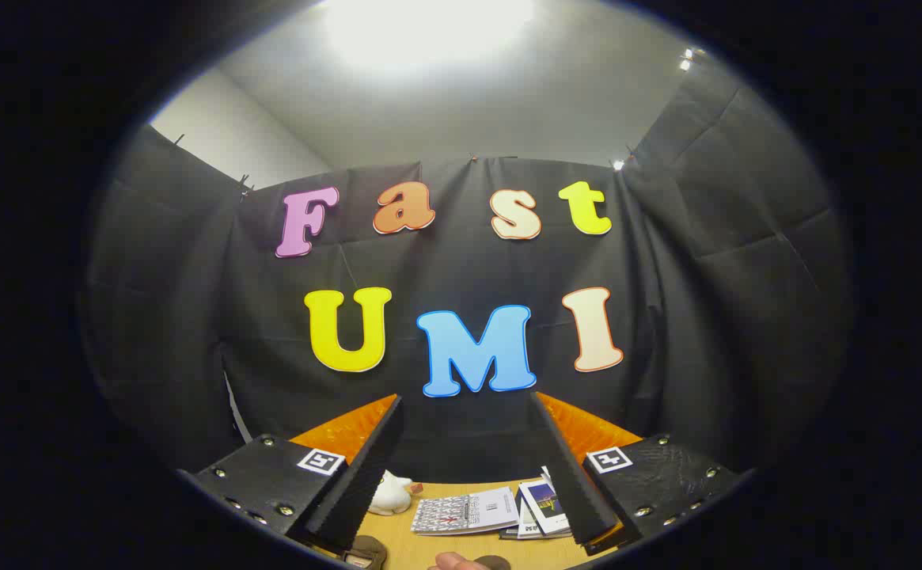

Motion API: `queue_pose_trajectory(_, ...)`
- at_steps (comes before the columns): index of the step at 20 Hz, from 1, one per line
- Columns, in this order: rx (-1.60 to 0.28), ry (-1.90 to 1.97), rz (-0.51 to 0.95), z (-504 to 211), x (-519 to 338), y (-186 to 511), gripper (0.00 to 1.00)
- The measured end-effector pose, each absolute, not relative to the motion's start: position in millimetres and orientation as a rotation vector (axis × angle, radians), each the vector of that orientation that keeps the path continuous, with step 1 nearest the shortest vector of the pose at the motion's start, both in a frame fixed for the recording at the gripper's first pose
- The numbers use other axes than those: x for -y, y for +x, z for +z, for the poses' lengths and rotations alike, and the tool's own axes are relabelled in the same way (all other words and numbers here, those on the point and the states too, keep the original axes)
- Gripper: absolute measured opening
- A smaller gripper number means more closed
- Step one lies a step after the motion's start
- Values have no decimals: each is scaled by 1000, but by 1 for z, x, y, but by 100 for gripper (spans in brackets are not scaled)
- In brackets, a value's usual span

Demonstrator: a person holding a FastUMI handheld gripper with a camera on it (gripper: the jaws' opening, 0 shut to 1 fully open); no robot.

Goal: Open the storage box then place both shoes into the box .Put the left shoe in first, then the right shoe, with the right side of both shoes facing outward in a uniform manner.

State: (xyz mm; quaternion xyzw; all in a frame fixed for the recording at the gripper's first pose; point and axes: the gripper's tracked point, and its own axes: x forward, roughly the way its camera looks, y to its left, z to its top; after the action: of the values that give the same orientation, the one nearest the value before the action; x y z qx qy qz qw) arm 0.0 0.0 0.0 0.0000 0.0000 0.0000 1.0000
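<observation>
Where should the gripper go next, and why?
Probably tip down toward the table. The gripper is open, holding nothing, and points mostly at the booth wall. Between its fingers lie just some booklets and a small white thing. No box or whole shoe is clear yet, so it likely needs to look lower first.

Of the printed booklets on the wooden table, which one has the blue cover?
The small booklet with the dark blue cover picture, lying beside the right finger of the open gripper. The larger booklet is white with a grey-patterned cover.
</observation>
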Motion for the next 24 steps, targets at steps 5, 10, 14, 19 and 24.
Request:
queue_pose_trajectory(5, 33, 12, -16, 7, 12, 7, 96)
queue_pose_trajectory(10, 31, 18, -27, 4, 15, 12, 96)
queue_pose_trajectory(14, 27, 10, -31, 1, 15, 9, 96)
queue_pose_trajectory(19, 21, -9, -18, -11, 6, 6, 96)
queue_pose_trajectory(24, -33, 23, 12, -41, -10, 5, 96)
